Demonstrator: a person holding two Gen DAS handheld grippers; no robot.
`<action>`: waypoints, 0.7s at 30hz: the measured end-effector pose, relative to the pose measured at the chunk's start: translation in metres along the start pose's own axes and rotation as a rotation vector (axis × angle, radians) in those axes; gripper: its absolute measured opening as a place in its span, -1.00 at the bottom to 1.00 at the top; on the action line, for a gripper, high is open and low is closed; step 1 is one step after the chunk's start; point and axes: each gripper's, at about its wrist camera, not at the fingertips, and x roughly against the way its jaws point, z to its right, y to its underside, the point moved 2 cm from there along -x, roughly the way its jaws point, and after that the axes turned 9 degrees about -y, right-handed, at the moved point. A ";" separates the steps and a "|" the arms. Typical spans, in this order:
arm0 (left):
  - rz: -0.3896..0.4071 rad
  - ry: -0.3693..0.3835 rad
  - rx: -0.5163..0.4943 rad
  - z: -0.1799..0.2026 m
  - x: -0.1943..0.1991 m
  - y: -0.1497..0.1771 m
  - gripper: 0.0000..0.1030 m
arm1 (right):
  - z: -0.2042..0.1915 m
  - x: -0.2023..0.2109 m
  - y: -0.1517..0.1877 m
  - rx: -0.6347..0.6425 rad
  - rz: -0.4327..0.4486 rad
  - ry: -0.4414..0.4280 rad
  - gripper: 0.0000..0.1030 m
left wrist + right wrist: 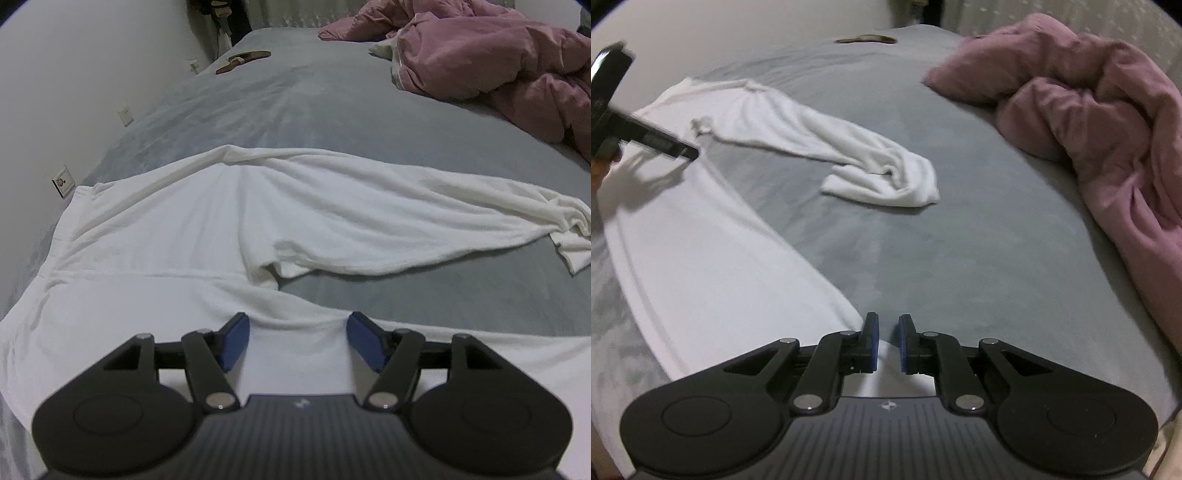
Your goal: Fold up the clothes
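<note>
A white garment point(177, 229) that looks like trousers lies spread on the grey bed point(332, 110), its waistband to the left. One leg point(424, 218) runs off to the right and ends crumpled point(901, 177). The other leg point(713, 266) runs along the near edge. My left gripper point(299, 332) hovers open just over this near leg, with white cloth showing between its blue pads point(234, 343). It also appears in the right wrist view as the left gripper point(646, 136). My right gripper point(888, 341) sits at the near leg's end point(849, 314), fingers a narrow gap apart, white cloth under them.
A rumpled pink duvet point(1089, 122) fills the right side of the bed. A wooden hanger point(242, 59) lies at the far end. A white wall with sockets point(63, 182) runs along the left. Bare grey sheet point(923, 258) lies between the two legs.
</note>
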 end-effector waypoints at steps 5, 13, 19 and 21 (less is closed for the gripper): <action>0.001 0.012 0.031 -0.003 -0.005 -0.004 0.21 | -0.008 -0.001 -0.002 0.056 0.004 -0.011 -0.77; 0.000 0.037 0.098 -0.014 -0.009 -0.012 0.17 | 0.009 -0.006 -0.016 -0.026 0.032 -0.002 -0.58; 0.007 0.065 0.139 -0.018 -0.009 -0.018 0.17 | 0.025 -0.009 -0.029 -0.166 0.084 -0.077 -0.56; 0.008 0.070 0.155 -0.020 -0.010 -0.020 0.17 | 0.029 -0.012 -0.034 -0.220 0.105 -0.119 -0.54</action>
